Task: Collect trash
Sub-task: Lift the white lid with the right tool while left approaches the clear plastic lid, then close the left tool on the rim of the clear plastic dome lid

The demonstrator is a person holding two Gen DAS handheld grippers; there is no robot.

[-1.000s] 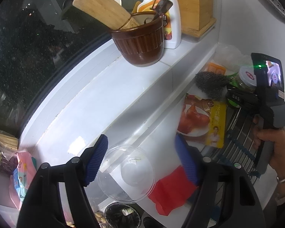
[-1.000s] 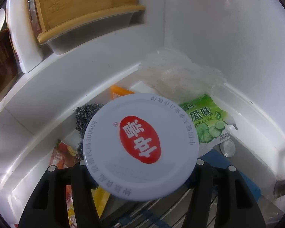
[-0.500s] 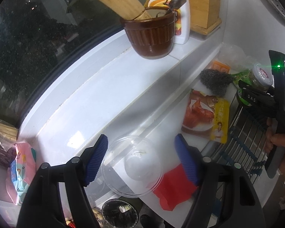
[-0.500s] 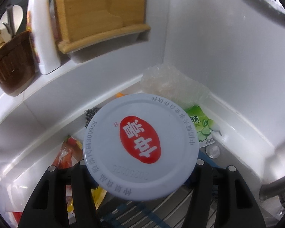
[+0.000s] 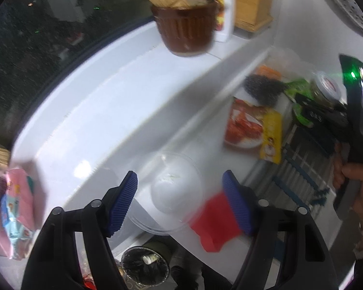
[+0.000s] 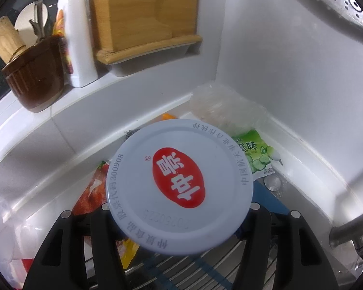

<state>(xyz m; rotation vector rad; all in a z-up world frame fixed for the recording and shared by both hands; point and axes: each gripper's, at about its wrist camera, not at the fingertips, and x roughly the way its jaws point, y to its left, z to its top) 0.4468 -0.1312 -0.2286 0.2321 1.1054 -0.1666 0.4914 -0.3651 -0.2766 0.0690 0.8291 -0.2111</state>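
Note:
My left gripper (image 5: 180, 199) is open, its blue pads on either side of a clear plastic dome lid (image 5: 174, 191) on the white counter, not touching it. A red wrapper (image 5: 214, 222) lies by the right pad. My right gripper (image 6: 179, 213) is shut on a jar with a white lid and red logo (image 6: 179, 183), held above the sink rack; the jar also shows in the left wrist view (image 5: 325, 89). A chicken-picture packet (image 5: 251, 130), a green cucumber snack packet (image 6: 256, 157) and a crumpled clear bag (image 6: 225, 108) lie near the corner.
A brown ceramic utensil pot (image 5: 187, 30), white bottle (image 6: 78, 33) and wooden box (image 6: 142, 17) stand on the sill. A steel scourer (image 5: 263, 89) lies by the packets. A pink packet (image 5: 17, 207) is at left. A bin (image 5: 145, 268) sits below. A faucet (image 6: 351, 227) is at right.
The right gripper has lifted the jar up and back from the corner. The left gripper has shifted slightly, still open around the dome lid; its view is blurred.

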